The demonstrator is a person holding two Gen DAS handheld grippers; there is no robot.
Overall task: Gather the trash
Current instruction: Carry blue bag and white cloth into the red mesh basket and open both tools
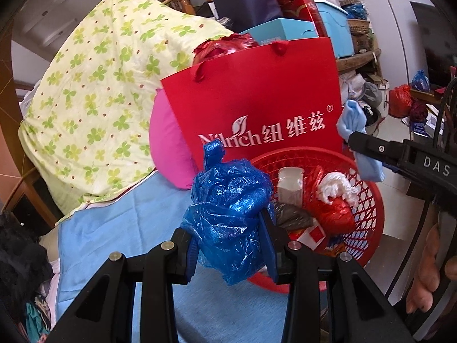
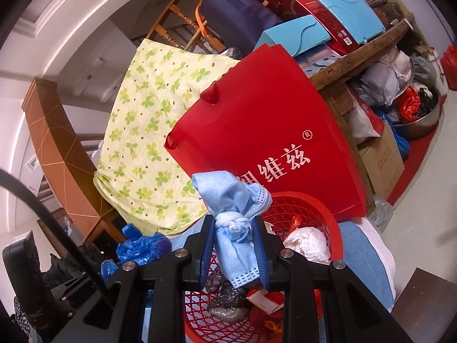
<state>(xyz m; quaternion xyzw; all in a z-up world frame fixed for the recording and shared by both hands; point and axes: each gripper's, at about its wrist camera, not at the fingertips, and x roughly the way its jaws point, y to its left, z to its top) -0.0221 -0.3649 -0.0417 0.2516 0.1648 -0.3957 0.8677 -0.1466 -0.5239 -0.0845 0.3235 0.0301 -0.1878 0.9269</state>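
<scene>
My left gripper (image 1: 228, 245) is shut on a crumpled blue plastic bag (image 1: 228, 205) and holds it just left of a red mesh basket (image 1: 368, 197). The basket holds a white cup (image 1: 290, 185), white tissue (image 1: 334, 188), red wrapper and dark bag. My right gripper (image 2: 234, 251) is shut on a knotted light-blue face mask (image 2: 231, 205) above the basket (image 2: 334, 220). The right gripper also shows in the left wrist view (image 1: 360, 148), above the basket's far right rim, with the mask (image 1: 352, 120).
A red paper bag (image 1: 254, 100) stands right behind the basket. A green clover-print cloth (image 1: 94, 100) and pink cushion (image 1: 168, 148) lie to the left. Blue cloth (image 1: 120, 228) covers the surface. Boxes, bags and a metal bowl (image 2: 422, 120) crowd the right.
</scene>
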